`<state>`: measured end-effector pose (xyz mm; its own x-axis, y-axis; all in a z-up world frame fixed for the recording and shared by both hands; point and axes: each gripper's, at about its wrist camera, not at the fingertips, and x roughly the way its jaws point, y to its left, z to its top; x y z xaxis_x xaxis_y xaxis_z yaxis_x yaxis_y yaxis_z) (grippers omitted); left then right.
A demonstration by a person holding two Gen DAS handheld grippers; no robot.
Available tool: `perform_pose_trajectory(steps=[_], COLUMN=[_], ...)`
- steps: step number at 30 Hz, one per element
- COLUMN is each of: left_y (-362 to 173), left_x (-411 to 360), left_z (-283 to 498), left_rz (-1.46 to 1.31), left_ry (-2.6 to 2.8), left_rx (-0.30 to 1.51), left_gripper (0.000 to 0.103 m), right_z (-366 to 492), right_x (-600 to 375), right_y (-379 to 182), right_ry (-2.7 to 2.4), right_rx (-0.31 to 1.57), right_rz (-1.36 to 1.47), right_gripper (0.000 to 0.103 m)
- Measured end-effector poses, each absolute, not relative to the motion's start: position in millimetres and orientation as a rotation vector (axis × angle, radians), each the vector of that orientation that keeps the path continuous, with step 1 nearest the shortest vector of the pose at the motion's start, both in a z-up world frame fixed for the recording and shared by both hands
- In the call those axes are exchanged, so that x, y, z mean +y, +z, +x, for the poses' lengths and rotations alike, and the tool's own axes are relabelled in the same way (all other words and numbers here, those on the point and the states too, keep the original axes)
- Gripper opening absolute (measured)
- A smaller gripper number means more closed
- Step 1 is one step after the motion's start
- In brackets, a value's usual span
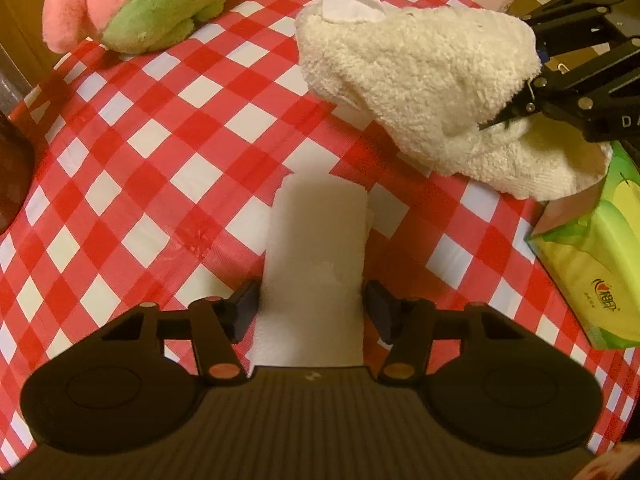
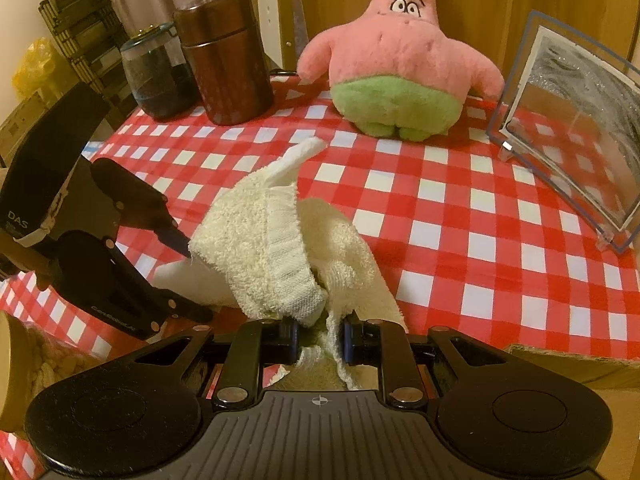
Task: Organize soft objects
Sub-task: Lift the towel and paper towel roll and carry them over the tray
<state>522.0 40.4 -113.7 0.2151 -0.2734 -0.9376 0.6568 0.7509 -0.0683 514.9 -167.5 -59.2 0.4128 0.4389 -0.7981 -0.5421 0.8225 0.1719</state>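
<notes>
Cream towel pinched in right tongs; left tongs half-wide astride white tissue, contact unclear

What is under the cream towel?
A white tissue pokes out from beneath the cream towel, and red-checked tablecloth shows around it. How far the tissue runs underneath is covered.

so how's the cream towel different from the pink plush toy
The cream towel is crumpled, one edge pinched in the right gripper; the pink plush toy sits upright and untouched at the back. The towel is plain cream; the toy is pink with green shorts and a face. Both are soft and rest on the checked tablecloth.
</notes>
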Motion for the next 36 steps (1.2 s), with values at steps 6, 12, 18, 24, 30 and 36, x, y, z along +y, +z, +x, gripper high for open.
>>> perform_pose_trajectory(steps=[6,12,18,24,30,36], left_y=[-111,-104,-79,-45,1,44], left_x=[39,43,53,60,65,68], left_z=[521,521,518,501,470,424], left_rz=[0.396,0.381,0.315,0.282,0.255,0.222], left_ry=[-0.668,-0.624,-0.537,-0.470,-0.430,-0.390], left_rx=[1.203,1.215,1.193,1.173,1.121,1.063], left_gripper=[0.037,0.030,0.029,0.030,0.030,0.030], right_z=[513,510,501,483,453,415], right_x=[-167,-169,-169,-170,-174,-182], right_y=[-56,-51,-35,-6,28,57], right_ry=[0.612,0.600,0.587,0.577,0.564,0.546], right_rx=[0.957,0.953,0.945,0.924,0.897,0.876], right_rz=[-0.118,-0.114,-0.122,-0.127,-0.128,-0.113], right_gripper=[0.020,0.020,0.020,0.020,0.020,0.020])
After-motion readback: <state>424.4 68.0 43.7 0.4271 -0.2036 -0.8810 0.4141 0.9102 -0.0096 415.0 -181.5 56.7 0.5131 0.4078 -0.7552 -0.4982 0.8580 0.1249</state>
